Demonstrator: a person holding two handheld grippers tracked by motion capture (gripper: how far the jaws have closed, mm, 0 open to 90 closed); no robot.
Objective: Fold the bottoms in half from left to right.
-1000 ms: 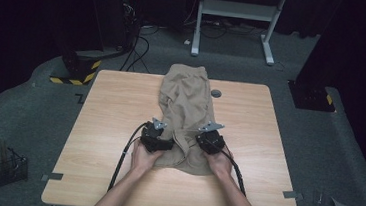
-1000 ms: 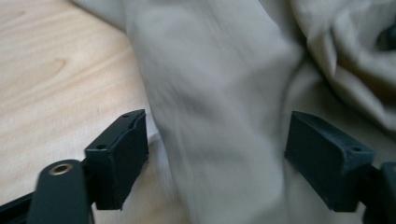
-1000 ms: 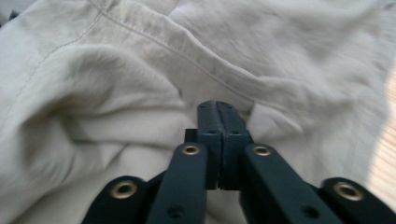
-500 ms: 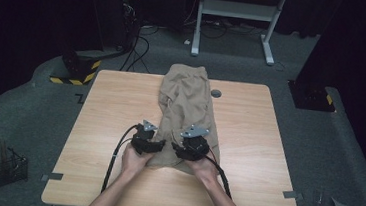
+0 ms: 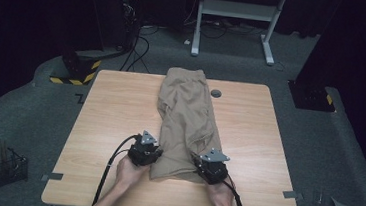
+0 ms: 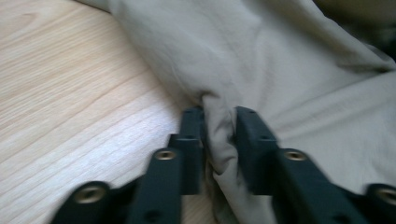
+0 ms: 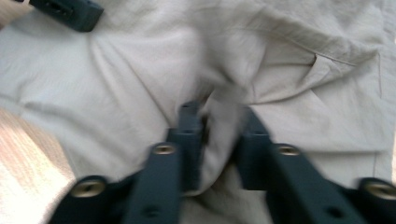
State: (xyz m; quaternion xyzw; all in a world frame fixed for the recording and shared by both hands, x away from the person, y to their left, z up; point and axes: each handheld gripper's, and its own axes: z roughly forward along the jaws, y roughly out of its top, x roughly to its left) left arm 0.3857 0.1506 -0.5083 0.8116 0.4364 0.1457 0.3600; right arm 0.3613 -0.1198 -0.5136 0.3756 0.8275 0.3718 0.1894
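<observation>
A tan garment (image 5: 187, 113) lies lengthwise down the middle of the wooden table (image 5: 115, 107), its near end spread between my two grippers. My left gripper (image 5: 156, 154) sits at the cloth's near left edge. In the left gripper view its jaws (image 6: 218, 119) have just been closing and pinch a raised fold of the garment (image 6: 280, 60). My right gripper (image 5: 199, 160) is at the near right edge. Its jaws (image 7: 219, 116) have also just been closing, with bunched cloth (image 7: 140, 70) caught between them. The left gripper's jaw (image 7: 70, 11) shows at the top left of the right gripper view.
A dark round grommet (image 5: 216, 93) sits in the tabletop right of the garment's far end. On the floor are a wire basket (image 5: 2, 170) at near left, a striped base (image 5: 73, 71) at far left, and a white desk frame (image 5: 234, 9) behind.
Both grippers have drawn back toward the near table edge. The right one went left, then out to the right. The garment's near end now lies wider between them.
</observation>
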